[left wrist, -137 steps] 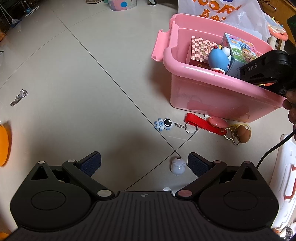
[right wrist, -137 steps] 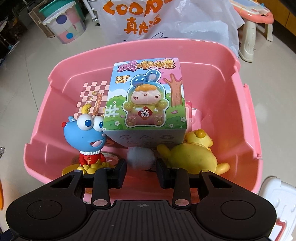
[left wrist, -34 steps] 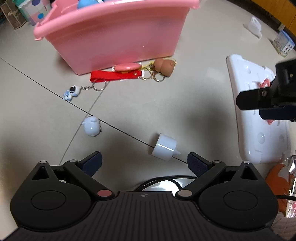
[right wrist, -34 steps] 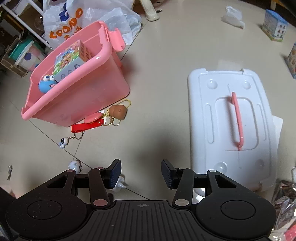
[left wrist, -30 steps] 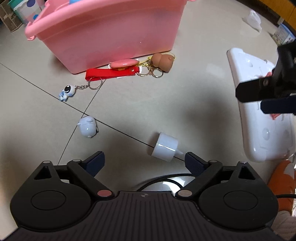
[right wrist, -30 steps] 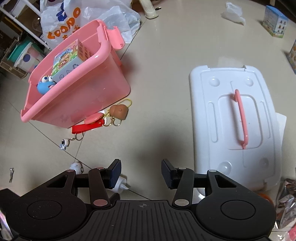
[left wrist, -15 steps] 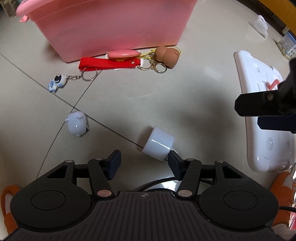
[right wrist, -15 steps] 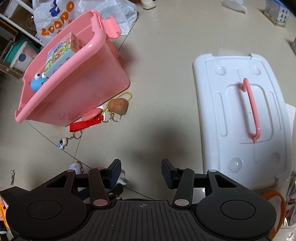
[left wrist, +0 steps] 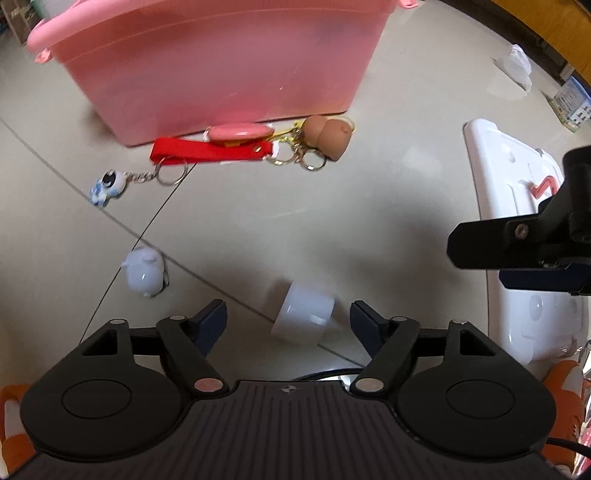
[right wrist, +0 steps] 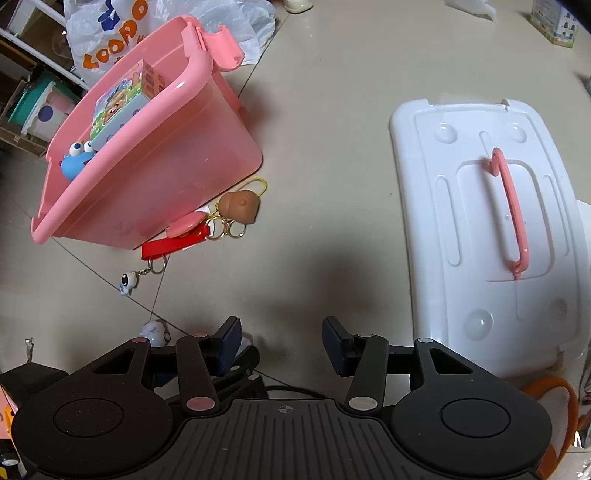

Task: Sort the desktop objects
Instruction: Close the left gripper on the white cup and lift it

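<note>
One pink bin [right wrist: 155,173] stands on the tiled floor, and everything else is placed from it. Inside it show one colourful picture box [right wrist: 118,99] and one blue big-eyed figure [right wrist: 75,158] beside that box; the rest of its inside is hidden by the wall. One white lid [right wrist: 476,229] with a pink handle lies flat on the floor, well apart from the bin across bare tile. One printed plastic bag [right wrist: 122,33] sits behind the bin.

Touching the foot of the bin's near wall lies one bunch of keychains: one red strap [left wrist: 207,153], one pink oval tag [left wrist: 238,132] on top of it, one brown round charm [left wrist: 327,137] and one small astronaut charm [left wrist: 109,186] on a chain. Farther out from the bin lie one small white figurine [left wrist: 144,272] and one white cup-shaped piece [left wrist: 304,314] on its side.

The left gripper [left wrist: 288,319] has jaws opening, with the white cup-shaped piece between them, untouched by either pad. The right gripper [right wrist: 282,345] hangs with jaws apart over bare floor, holding nothing.
</note>
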Tool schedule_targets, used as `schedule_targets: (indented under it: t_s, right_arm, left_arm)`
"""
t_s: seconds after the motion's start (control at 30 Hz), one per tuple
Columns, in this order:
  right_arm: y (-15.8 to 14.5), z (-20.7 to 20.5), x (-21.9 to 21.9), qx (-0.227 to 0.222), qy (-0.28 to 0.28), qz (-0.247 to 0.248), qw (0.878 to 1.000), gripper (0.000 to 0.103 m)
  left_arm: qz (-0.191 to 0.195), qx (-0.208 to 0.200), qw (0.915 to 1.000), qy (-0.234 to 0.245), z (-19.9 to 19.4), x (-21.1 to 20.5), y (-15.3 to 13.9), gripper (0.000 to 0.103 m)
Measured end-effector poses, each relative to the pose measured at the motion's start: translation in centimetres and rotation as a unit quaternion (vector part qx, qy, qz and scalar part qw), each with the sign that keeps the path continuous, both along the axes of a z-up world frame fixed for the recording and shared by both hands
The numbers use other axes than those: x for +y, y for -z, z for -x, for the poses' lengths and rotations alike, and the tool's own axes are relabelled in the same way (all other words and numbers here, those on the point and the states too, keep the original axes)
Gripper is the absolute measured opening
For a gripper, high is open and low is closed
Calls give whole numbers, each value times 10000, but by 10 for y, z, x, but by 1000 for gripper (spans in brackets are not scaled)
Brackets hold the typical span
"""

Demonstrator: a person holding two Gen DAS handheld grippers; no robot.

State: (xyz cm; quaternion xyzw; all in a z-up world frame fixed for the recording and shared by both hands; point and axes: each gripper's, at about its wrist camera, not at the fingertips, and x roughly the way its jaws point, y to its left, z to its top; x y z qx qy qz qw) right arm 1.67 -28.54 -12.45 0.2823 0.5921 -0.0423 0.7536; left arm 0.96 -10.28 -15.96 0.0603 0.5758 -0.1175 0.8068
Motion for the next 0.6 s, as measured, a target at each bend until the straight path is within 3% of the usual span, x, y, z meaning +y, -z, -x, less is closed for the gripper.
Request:
schedule_targets:
  t_s: [0.17, 0.27, 0.4, 0.47, 0.6]
  right_arm:
    - [2, -1, 1, 22, 5, -15, 10000, 45]
    - [4, -2, 3, 42, 8, -22, 10000, 46]
    - [5, -3, 4, 64, 13, -21, 10000, 49]
    - [6, -3, 5, 70, -1, -22, 10000, 49]
    - [6, -4, 5, 64, -25, -16, 10000, 49]
  left_arm:
    - [-23, 148, 9999, 16, -4, -2, 9, 76]
    - [45, 303, 9995, -4, -4, 0, 15, 63]
    - [-32, 243, 9997, 100, -2, -2, 15, 57]
    - [4, 243, 9996, 113, -2, -1, 15, 48]
    - [91, 264, 9996, 107, -2, 1, 13, 46]
